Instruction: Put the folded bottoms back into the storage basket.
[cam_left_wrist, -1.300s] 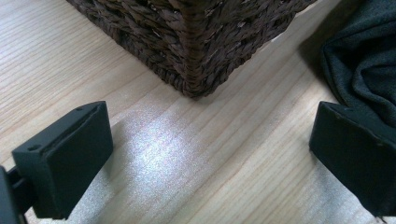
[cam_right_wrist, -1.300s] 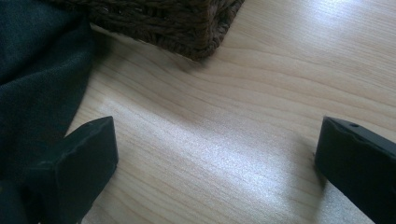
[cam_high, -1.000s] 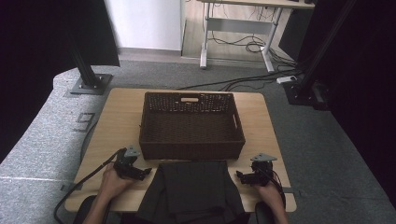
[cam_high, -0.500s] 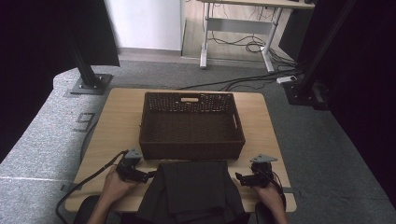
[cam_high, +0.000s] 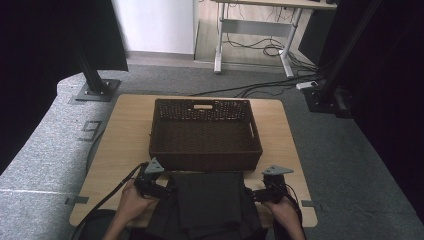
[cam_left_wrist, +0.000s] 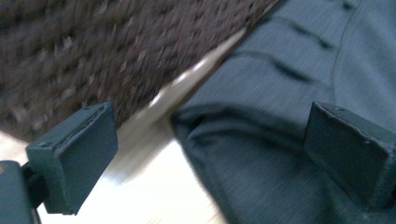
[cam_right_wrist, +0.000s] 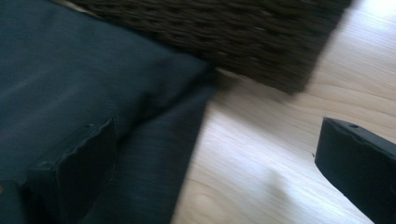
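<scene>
A folded dark grey garment (cam_high: 207, 202) lies at the table's near edge, in front of a dark brown woven basket (cam_high: 205, 162). My left gripper (cam_high: 167, 190) is at the garment's left edge. In the left gripper view its jaws stand wide around the cloth's corner (cam_left_wrist: 280, 93) without pressing it, after closing a little. My right gripper (cam_high: 252, 195) is at the garment's right edge. In the right gripper view its open jaws (cam_right_wrist: 215, 163) straddle the cloth's edge (cam_right_wrist: 93, 84) and bare wood (cam_right_wrist: 261, 154).
The light wooden table (cam_high: 125, 135) has bare strips on both sides of the basket. The basket wall (cam_left_wrist: 93, 46) rises just beyond both grippers. Cables trail from each gripper toward the person. Grey carpet, dark stands and a desk frame surround the table.
Both hands have risen slightly and shifted, the left gripper edging toward the garment's left edge. The garment and basket have stayed in place.
</scene>
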